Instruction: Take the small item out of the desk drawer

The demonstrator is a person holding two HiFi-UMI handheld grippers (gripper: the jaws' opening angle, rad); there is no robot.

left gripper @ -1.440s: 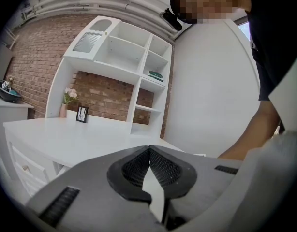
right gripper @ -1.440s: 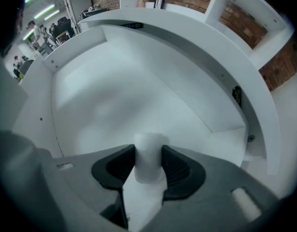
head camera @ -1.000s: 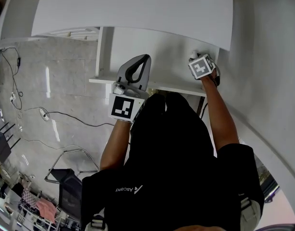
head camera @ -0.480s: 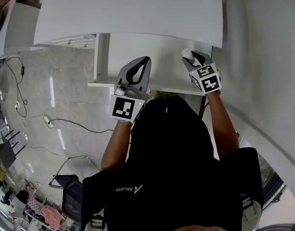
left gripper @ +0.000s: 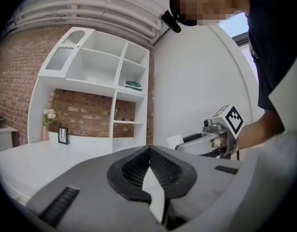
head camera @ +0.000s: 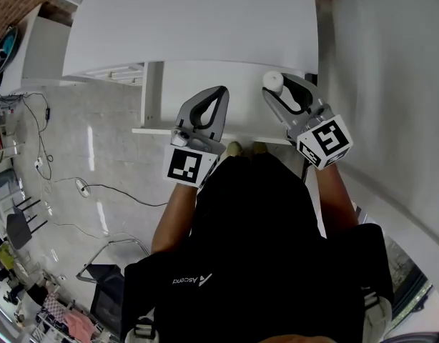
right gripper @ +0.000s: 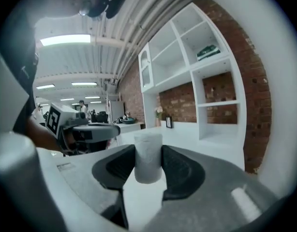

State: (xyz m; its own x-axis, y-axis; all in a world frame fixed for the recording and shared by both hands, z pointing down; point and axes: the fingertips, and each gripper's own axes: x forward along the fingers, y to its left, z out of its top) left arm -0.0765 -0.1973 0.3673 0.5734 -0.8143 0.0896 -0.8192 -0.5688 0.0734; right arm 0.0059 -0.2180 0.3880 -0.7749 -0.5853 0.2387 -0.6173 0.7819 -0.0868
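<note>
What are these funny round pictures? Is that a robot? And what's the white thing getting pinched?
There's no robot here. A person holds a pinching tool, called a gripper, in each hand. One picture comes from a camera on the person's head, looking down at the white desk and its open drawer. The other two come from little cameras riding on the grippers, looking along their jaws. The right gripper pinches a small white cylinder, held up out of the drawer. The left gripper is closed with nothing in it. Behind it stands a white shelf unit against a brick wall, with flowers and a small frame on the desk.
</note>
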